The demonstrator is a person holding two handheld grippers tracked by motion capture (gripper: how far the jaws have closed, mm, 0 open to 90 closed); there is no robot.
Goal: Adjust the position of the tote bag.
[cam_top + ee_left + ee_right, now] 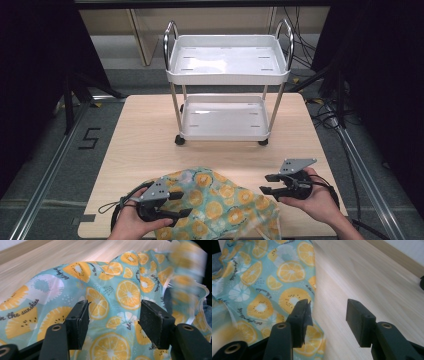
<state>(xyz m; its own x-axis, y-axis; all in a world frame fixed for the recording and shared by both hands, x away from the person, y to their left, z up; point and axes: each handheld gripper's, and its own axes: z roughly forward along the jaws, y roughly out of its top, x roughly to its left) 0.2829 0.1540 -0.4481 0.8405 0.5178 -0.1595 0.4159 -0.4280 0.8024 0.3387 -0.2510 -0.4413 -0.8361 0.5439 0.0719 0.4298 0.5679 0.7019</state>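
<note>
Upper centre: white cart [227, 75], both trays bare. Lower centre: fruit-print cloth [220, 205]. Left gripper [176, 205], right gripper [265, 189]: jaws apart, gripping nothing.

A light wooden table [145, 145] carries everything here. A white two-shelf cart [226, 95] with chrome handles stands on its far half, its small black wheels resting on the tabletop. Near the front edge lies a crumpled cloth [220, 205], turquoise with a print of orange and lemon slices and some lettering. The cloth and the cart are well apart, with bare wood between them. Part of the cloth hangs over the near edge.
</note>
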